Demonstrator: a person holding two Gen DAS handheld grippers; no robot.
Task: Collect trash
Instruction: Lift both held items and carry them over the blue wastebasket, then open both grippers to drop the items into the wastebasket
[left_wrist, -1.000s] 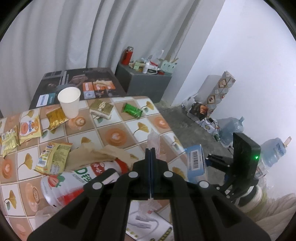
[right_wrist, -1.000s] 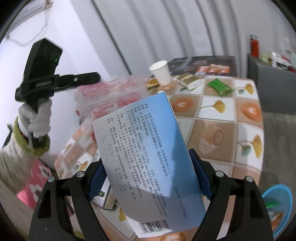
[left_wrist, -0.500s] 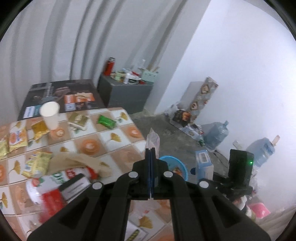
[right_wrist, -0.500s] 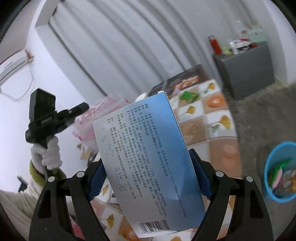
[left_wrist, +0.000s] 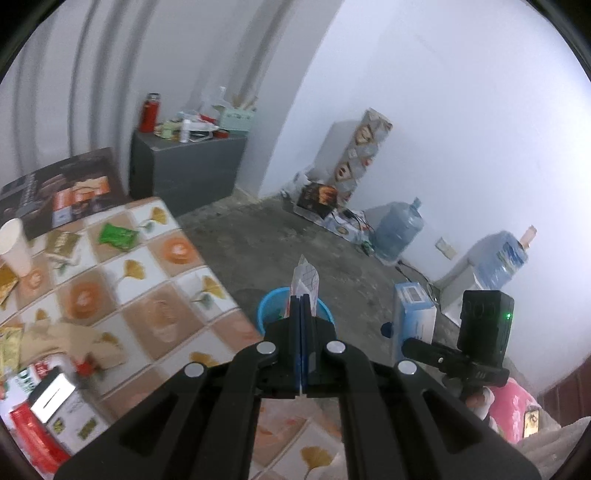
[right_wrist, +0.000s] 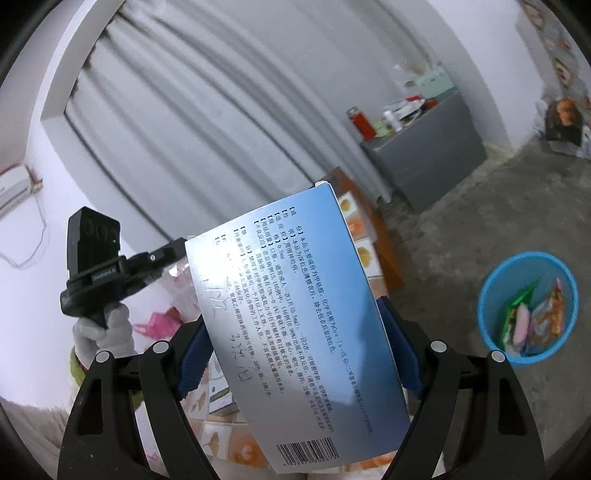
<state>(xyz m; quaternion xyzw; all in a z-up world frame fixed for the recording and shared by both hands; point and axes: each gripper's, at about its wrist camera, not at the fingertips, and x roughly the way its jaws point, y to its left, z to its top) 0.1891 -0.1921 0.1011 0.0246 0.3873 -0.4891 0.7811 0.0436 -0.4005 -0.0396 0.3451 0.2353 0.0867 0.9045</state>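
1. Left wrist view: the left claw (left_wrist: 303, 306) is pinched together on a thin plastic wrapper (left_wrist: 305, 277), held above the blue bin (left_wrist: 266, 311) on the floor beside the desk (left_wrist: 155, 295).
2. Right claw (right_wrist: 295, 354) is clamped on a blue box (right_wrist: 291, 314); the bin (right_wrist: 491, 291) holding wrappers sits on the floor to its right.

Lived-in home room: curtain (right_wrist: 192, 122), water jugs (left_wrist: 397, 230), tiled-cloth table (left_wrist: 155, 295).
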